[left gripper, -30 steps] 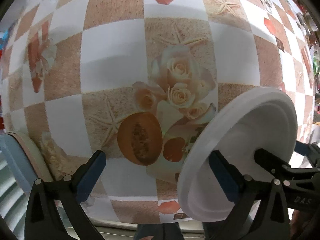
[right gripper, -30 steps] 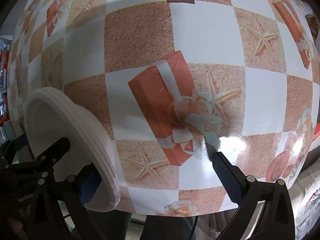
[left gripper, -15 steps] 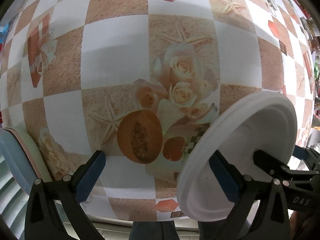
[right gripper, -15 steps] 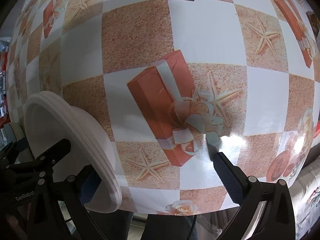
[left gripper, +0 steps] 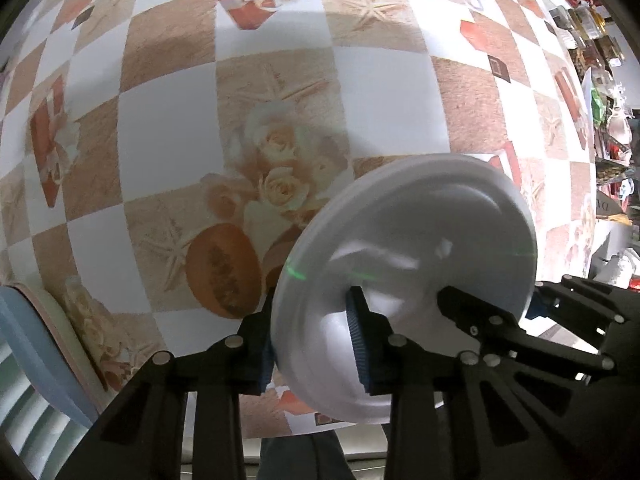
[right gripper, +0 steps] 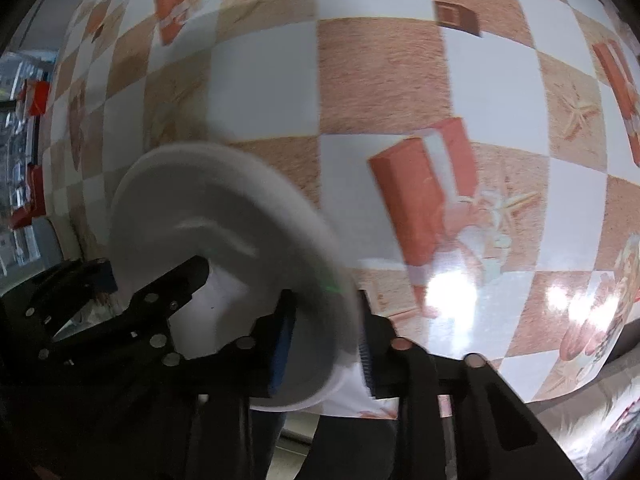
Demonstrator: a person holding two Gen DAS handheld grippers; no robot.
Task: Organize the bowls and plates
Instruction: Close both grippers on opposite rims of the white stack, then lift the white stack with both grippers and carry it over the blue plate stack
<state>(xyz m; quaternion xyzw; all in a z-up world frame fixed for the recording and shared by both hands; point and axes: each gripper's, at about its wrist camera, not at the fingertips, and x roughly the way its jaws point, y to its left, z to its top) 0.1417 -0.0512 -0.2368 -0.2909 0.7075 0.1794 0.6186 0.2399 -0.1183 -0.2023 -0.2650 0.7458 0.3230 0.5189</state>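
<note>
Both grippers have drawn their jaws in from wide open since a second ago, and the white plate (left gripper: pixel 404 264) now sits between each pair of fingers instead of beside one finger only. Seen from the left wrist, the left gripper (left gripper: pixel 312 336) has its jaws closing on the plate's near rim: one blue pad lies on the plate's hollow face, the other finger is behind the rim on the outer side, and both appear to press against it. Across the plate, the right gripper (left gripper: pixel 532 308) reaches in from the right and grips the opposite edge. From the right wrist, the right gripper (right gripper: pixel 324 340) also has its jaws closing, with the plate's (right gripper: pixel 224 248) rim caught between them, a blue pad on the inner face and the ribbed finger on the outer side; the picture is blurred, so the exact contact is hard to judge. On the far side of the plate the left gripper (right gripper: pixel 100 280) shows as a dark frame at the left. Held tilted on edge, the plate is clear of the table (left gripper: pixel 168 128), which is covered with a checked cloth of white and sand-coloured squares printed with roses, starfish, a cut melon and red gift boxes. At the left wrist view's lower left, the edge of a blue and pink stack of dishes (left gripper: pixel 36 344) lies on the table. Shelves of goods (left gripper: pixel 612 128) stand at the far right.
</note>
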